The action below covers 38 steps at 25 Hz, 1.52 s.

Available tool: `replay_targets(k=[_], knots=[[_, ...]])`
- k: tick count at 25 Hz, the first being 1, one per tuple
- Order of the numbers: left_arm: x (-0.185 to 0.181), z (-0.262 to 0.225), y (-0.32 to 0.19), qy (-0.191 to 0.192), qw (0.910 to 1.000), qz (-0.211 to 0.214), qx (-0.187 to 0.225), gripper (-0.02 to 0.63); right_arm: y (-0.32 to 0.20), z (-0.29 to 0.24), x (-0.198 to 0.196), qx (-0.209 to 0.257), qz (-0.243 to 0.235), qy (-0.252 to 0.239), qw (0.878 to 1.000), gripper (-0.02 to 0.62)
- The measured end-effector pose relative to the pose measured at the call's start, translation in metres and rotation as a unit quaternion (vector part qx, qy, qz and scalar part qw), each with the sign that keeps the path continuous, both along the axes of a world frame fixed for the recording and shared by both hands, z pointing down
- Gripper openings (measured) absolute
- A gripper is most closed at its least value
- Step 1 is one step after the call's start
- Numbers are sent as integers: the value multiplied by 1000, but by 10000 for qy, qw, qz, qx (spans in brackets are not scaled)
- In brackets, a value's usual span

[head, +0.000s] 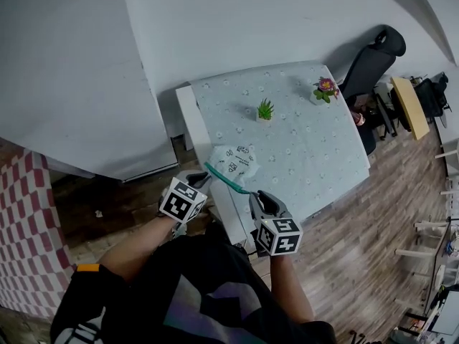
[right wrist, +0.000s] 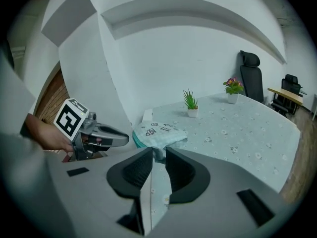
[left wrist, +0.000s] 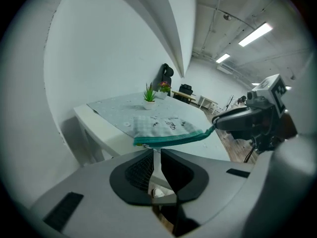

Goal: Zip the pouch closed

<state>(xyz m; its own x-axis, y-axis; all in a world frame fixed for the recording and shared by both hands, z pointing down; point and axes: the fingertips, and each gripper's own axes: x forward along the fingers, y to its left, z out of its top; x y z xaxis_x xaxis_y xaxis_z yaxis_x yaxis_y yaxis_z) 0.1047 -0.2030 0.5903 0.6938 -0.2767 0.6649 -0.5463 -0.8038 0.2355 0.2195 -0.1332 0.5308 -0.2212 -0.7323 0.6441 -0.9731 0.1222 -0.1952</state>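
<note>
The white printed pouch lies at the near left corner of the table, and its teal zip edge hangs past the corner. That edge stretches between both grippers. My left gripper has its jaws close together at the edge's left end and appears to pinch it. My right gripper stands at the other end. Its jaws are a little apart, with the pouch's end loose in the gap. The left gripper points at the pouch.
A small green plant and a pink flower pot stand farther back on the flowered tablecloth. A black office chair is behind the table's far right. A white wall rises to the left, with wooden floor below.
</note>
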Motion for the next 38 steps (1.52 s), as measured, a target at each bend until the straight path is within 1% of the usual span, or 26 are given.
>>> replay_targets(k=[3, 6, 11, 15, 17, 19, 23, 26, 29, 38], knots=[[3, -5, 9, 59, 9999, 87, -64, 61, -2, -14, -5, 166, -16, 94, 9998, 89], [5, -24, 14, 295, 9996, -8, 37, 63, -3, -33, -8, 430, 8, 226, 9988, 92], [9, -84, 20, 878, 9945, -94, 565, 61, -5, -79, -13, 1023, 132, 384, 9939, 89], [9, -132, 24, 1231, 9867, -81, 1060, 52, -6, -118, -15, 1546, 348, 420, 9865, 37], [8, -153, 25, 1363, 9825, -97, 1269, 45, -5, -133, -17, 1731, 382, 418, 9833, 24], [6, -167, 28, 1461, 9795, -114, 1379, 37, -4, -144, -22, 1858, 355, 431, 9810, 18], [-1, -179, 37, 1486, 9781, -151, 1453, 31, 1, -153, -33, 2013, 270, 537, 9777, 15], [-4, -182, 42, 1491, 9772, -163, 1502, 26, 3, -154, -36, 2063, 340, 527, 9765, 15], [-7, -177, 47, 1440, 9784, -169, 1476, 26, 7, -148, -37, 2027, 406, 495, 9771, 14], [-19, -175, 52, 1396, 9781, -234, 1524, 23, 14, -137, -45, 1959, 472, 416, 9786, 14]])
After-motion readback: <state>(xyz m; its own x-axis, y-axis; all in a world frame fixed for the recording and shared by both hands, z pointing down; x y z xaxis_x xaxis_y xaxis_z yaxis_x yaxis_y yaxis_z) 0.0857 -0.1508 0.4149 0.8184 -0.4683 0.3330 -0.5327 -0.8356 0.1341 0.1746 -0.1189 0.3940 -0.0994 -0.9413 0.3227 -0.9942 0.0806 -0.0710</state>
